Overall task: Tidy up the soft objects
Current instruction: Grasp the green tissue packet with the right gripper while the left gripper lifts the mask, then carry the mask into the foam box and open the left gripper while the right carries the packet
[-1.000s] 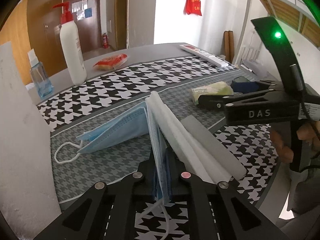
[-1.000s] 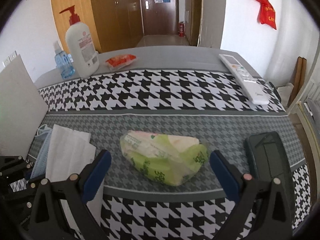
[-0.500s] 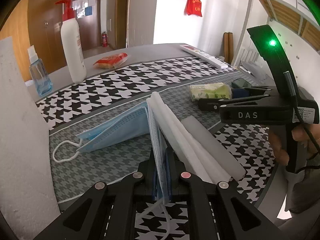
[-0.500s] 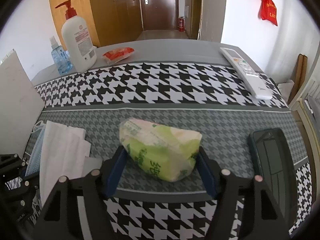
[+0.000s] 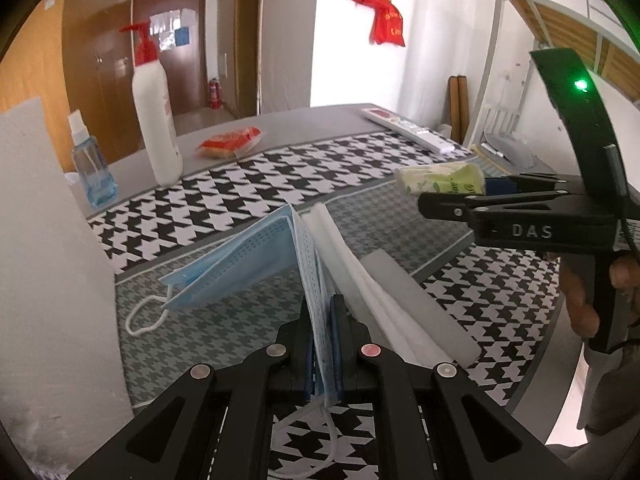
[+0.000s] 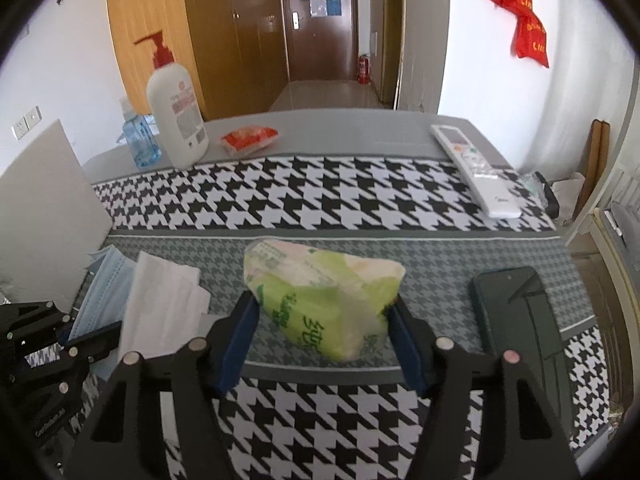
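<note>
Clamping a pale blue pleated face mask point(image 5: 240, 264) by its edge, the left gripper point(image 5: 324, 344) has its jaws pressed nearly together, probably to keep the thin fabric from sliding. Part of the mask droops onto the grey houndstooth table mat point(image 5: 224, 320), and a stack of folded white tissues point(image 5: 372, 280) leans just beside it, so the soft items seem to be gathered on that side. The right gripper point(image 6: 320, 332) has just been closing its jaws, and its blue pads now press both ends of the green-and-white plastic tissue pack point(image 6: 320, 292). That hold across the pack's width looks chosen because the crinkly wrapper gives under pressure. The pack appears raised off the mat, near a dark smartphone point(image 6: 516, 312) that lies apart.
</note>
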### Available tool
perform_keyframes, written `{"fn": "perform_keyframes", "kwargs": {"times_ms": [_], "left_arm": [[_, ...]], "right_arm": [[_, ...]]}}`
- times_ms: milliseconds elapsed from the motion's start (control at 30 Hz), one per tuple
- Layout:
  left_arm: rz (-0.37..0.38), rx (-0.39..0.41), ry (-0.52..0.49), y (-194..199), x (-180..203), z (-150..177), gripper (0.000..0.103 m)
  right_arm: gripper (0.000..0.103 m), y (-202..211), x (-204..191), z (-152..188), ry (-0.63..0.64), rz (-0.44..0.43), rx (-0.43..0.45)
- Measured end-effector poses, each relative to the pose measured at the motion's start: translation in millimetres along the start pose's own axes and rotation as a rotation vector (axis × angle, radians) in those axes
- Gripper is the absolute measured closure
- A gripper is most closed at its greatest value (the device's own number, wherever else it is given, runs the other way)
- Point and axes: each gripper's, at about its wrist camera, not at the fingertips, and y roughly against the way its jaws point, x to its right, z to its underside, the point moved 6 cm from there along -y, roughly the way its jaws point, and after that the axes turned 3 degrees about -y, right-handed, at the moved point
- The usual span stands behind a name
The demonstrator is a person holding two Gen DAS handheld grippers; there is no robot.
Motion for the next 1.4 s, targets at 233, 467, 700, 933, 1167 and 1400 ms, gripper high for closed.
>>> {"fn": "perform_keyframes", "kwargs": {"times_ms": [233,467,700,933,1167,1400], "left_arm": [[-0.037,0.051,-0.012,22.4,1.9,-10.4,0.095],[-0.058,0.095,-0.015,43.9,4.3,-16.8,0.095],[-0.075,0.138,-0.027,61.7,4.3,-23.7,0.095],[-0.08,0.176,-0.041,79.3,7.1,-28.5,0.095],[-0.089,0.211,-0.053,97.4,6.8,-32.1,0.095],[-0.103,0.261,-0.081,121.3,7.4,-36.6,0.095]], "right_arm": [[0.035,29.8,0.0,-1.2,-0.013,-0.012,0.06],[0.035,52.8,-7.1,-3.9,-0.009,-0.017,0.113],[0.035,71.6,-16.0,-4.2,-0.005,-0.019,0.156],[0.035,90.3,-24.7,-3.1,-0.006,-0.018,0.2],[0.035,113.5,-34.3,-2.0,-0.007,-0.013,0.257],[0.035,131.6,-45.2,-1.7,-0.013,-0.014,0.31]]}}
